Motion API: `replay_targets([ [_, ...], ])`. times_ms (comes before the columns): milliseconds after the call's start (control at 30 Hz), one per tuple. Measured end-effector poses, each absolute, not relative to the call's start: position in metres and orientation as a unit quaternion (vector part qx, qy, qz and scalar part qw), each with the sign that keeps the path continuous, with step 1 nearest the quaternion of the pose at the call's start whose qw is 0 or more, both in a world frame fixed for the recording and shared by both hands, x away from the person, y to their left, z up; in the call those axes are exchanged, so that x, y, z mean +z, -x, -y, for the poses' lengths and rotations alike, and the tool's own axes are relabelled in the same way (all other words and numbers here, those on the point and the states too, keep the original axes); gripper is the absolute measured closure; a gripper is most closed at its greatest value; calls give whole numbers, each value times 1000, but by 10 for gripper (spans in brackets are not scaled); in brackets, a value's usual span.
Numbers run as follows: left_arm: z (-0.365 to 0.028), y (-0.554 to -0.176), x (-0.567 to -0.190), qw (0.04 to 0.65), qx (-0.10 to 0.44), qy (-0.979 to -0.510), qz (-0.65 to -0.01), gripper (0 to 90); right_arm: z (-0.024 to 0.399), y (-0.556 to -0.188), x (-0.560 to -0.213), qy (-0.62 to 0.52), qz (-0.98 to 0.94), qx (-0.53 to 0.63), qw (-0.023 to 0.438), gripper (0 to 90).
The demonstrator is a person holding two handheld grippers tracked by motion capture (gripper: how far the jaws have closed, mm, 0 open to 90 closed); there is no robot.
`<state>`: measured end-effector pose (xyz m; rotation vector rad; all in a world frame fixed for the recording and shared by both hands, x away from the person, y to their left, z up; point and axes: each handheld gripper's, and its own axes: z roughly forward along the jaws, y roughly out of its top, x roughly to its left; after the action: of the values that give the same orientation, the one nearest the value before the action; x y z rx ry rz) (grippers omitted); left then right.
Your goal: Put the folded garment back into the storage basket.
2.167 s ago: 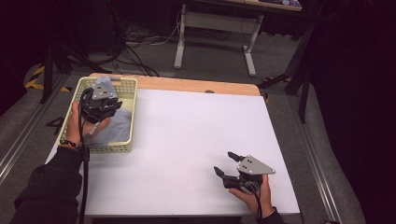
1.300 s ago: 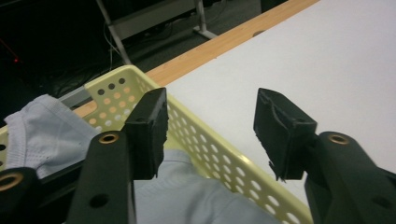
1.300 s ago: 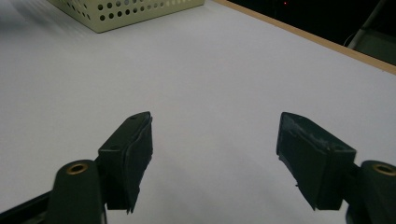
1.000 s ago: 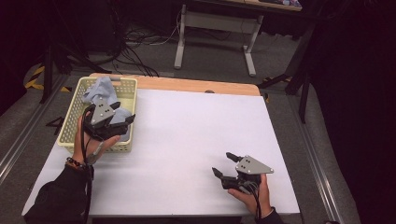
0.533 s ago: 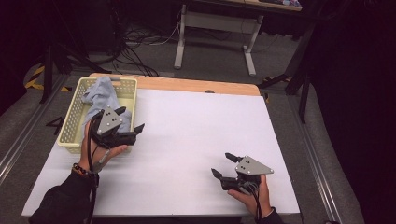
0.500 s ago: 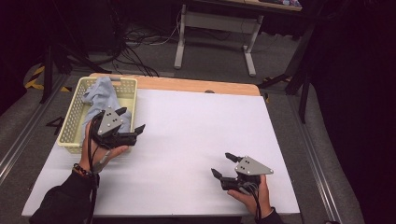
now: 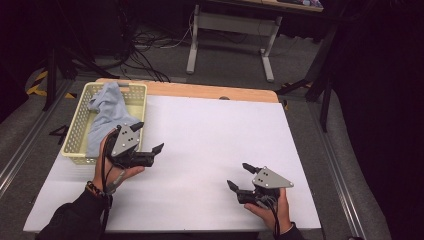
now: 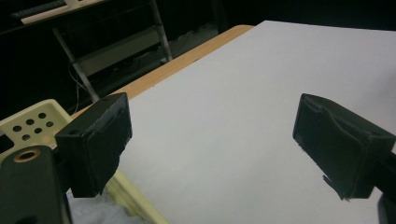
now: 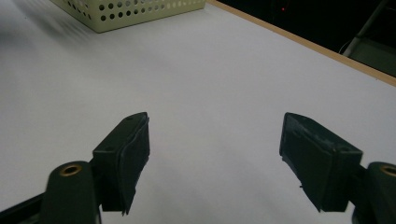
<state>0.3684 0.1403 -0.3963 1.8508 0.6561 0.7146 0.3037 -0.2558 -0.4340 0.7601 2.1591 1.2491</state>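
White table (image 7: 210,145), basket (image 7: 80,135) at left edge

The left gripper (image 7: 147,137) came out of the cream basket (image 7: 80,135), where its jaws had been down on the blue cloth (image 7: 107,112), and moved over the basket's near right corner to the white table (image 7: 210,135). Its jaws had just been opening, with nothing between them. The cloth, left behind it, lay heaped in the basket.
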Motion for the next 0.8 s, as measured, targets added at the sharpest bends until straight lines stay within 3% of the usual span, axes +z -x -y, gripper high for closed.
replay_targets([
  [800,-122,-324,-415,493,289,-798,-191,103,245,-294,-438,-268,-798,456,288,236],
])
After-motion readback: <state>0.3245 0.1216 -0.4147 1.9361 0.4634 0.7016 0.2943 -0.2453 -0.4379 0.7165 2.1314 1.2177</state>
